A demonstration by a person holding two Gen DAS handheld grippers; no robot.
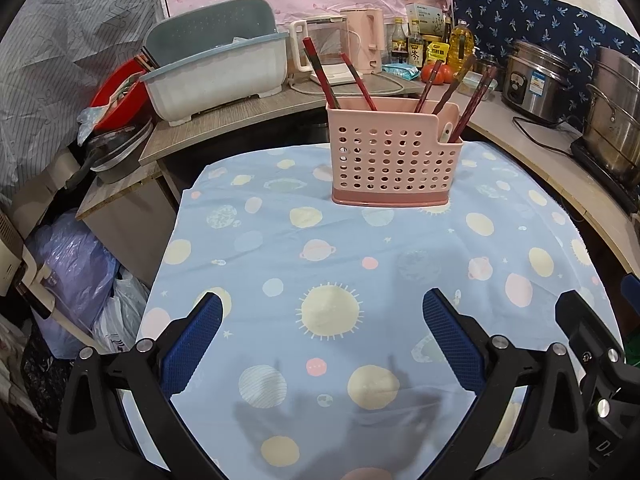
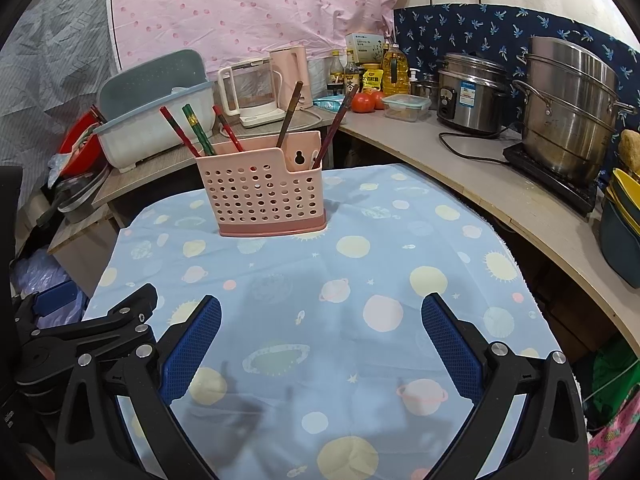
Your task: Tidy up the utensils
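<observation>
A pink perforated utensil holder (image 1: 394, 156) (image 2: 266, 194) stands upright at the far end of the table with the blue planet-print cloth (image 1: 360, 280) (image 2: 320, 300). Several chopsticks (image 1: 324, 76) (image 2: 196, 130) lean out of its compartments, red and dark ones, and a green one shows in the right wrist view. My left gripper (image 1: 322, 316) hovers open over the near part of the cloth, with nothing between its blue pads. My right gripper (image 2: 320, 316) is open too and holds nothing. Each gripper's black frame shows at the edge of the other's view.
Behind the table a counter carries a grey dish drainer (image 1: 216, 76) (image 2: 156, 120), a white kettle (image 2: 250, 92), a pink kettle (image 1: 368, 38), bottles, tomatoes (image 2: 368, 101), a rice cooker (image 2: 468, 92) and steel pots (image 2: 568, 112). Plastic bags (image 1: 80, 272) sit left of the table.
</observation>
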